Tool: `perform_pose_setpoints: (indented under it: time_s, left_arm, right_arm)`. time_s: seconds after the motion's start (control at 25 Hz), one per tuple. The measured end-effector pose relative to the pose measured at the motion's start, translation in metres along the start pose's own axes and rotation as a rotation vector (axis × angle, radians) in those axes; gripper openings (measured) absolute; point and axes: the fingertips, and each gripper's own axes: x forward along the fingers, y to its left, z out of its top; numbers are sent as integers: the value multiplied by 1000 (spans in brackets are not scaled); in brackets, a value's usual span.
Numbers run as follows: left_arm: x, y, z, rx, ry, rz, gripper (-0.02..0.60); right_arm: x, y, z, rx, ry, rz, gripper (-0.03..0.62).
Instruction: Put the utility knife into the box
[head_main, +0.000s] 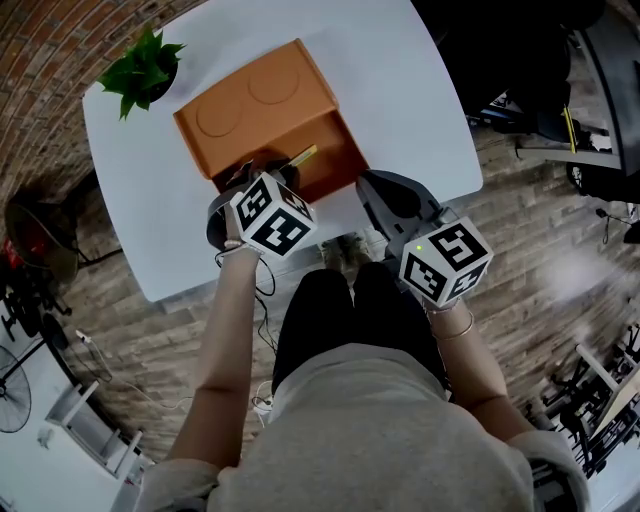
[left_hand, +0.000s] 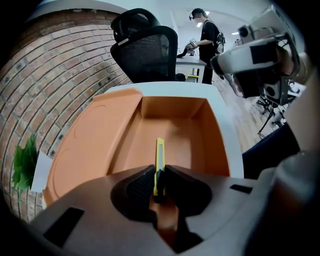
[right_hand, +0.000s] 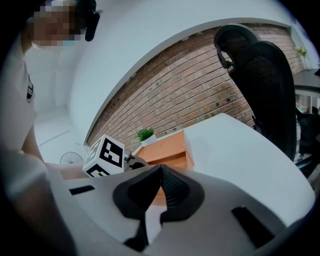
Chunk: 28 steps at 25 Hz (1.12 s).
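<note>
— Orange plastic, that box (left_hand: 175, 130), with its lid (left_hand: 95, 145) lying open to the left, and the left gripper (left_hand: 159, 175) is poised right at the near wall
— Has it got the utility knife (left_hand: 159, 157)?
— Yes, pinched by its near end, jaws closed tight on the yellow handle. Most of the knife sticks out past them, straight ahead, over the open compartment
— Which way does it run?
— Long axis near to far, in line with the gripper, tip toward the far wall of the box. It hangs above the compartment floor, not touching it as far as I can tell
— And the other one?
— The right gripper (right_hand: 160, 172) is off to the right by the near edge of the white table (head_main: 420, 100), jaws pressed together on nothing, apart from the box. The left one is nearer by far
— So what's left to do?
— Little, I'd say: lower it a touch and let the jaws part, so the knife drops lengthwise inside. The compartment looks longer than the knife, so that heading should suit. The only risk I see is the near end catching on the near wall
</note>
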Motion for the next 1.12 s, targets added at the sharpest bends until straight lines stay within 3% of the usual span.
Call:
perform_pose_setpoints:
  time_s: [0.28,0.56,0.96,1.12]
  left_arm:
    - [-5,4,1,-79,-62,10,63]
    - [-39,8,16,-122,-183,21,64]
    - [-127,29,31,-426,-494,67,35]
    - [-164,24,34,-504,-618,65,14]
  right_arm:
    - [-5,5,1,-10,-7,5,-2]
    - [-13,15,11,-41,-23,20,-2]
    - [-24,47,47,-142,-84,75,-2]
    - [-28,63,61,-189,-104,104,-2]
